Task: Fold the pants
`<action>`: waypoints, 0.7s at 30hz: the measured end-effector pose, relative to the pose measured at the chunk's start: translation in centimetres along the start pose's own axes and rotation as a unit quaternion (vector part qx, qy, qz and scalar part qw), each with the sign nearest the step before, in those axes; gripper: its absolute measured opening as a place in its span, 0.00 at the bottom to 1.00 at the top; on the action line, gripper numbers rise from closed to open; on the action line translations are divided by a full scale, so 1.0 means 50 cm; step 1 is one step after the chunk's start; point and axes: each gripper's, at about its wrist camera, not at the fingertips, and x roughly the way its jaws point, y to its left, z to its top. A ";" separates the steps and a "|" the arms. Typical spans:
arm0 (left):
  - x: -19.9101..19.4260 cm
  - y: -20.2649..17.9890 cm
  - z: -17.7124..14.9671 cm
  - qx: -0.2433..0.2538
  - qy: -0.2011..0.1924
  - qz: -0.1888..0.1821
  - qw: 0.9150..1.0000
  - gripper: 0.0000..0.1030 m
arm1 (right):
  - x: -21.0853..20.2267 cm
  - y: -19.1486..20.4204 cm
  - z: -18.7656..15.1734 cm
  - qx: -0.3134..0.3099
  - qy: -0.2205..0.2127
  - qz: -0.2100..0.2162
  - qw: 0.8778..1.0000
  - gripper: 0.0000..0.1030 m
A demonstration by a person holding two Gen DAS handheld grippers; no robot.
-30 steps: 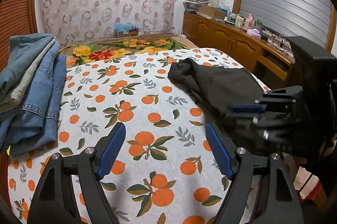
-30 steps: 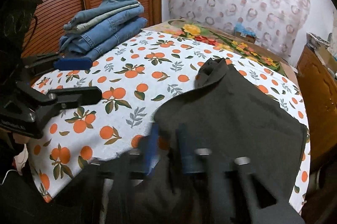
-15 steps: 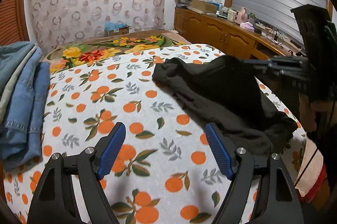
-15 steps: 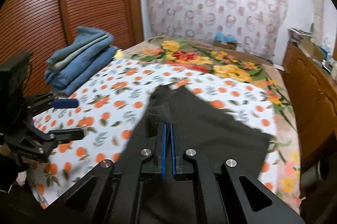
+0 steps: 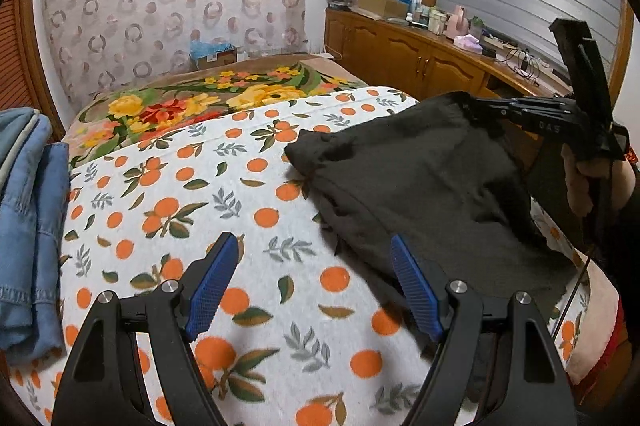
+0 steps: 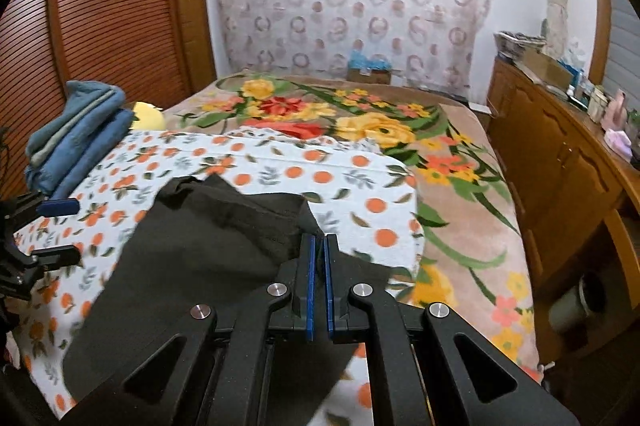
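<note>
Black pants (image 5: 420, 186) lie on the right side of the orange-print sheet (image 5: 248, 210). My right gripper (image 6: 319, 242) is shut on the pants' edge (image 6: 304, 210) and lifts it above the bed; it also shows in the left wrist view (image 5: 476, 106) at the raised far corner. The rest of the pants (image 6: 192, 258) hangs down to the sheet. My left gripper (image 5: 312, 266) is open and empty, low over the sheet just left of the pants' near edge.
A stack of folded jeans (image 5: 28, 226) sits at the bed's left side. A flowered blanket (image 6: 360, 122) covers the far half of the bed. A wooden sideboard (image 5: 420, 58) with clutter runs along the right. A wooden wardrobe (image 6: 100, 26) stands on the left.
My right gripper closed on the pants' edge and raised it up and away from the bed. My left gripper drifted right toward the pants and stayed open.
</note>
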 end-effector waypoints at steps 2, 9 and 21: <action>0.014 0.000 0.009 -0.002 0.005 -0.002 1.000 0.77 | 0.016 -0.005 0.001 0.008 0.008 -0.006 1.000 0.04; 0.058 -0.011 0.041 0.007 0.019 -0.004 1.000 0.77 | 0.028 -0.020 0.012 0.027 0.016 -0.025 0.999 0.04; 0.128 0.012 0.086 0.004 0.037 0.006 0.999 0.76 | 0.019 0.002 0.001 0.030 0.026 0.020 0.999 0.31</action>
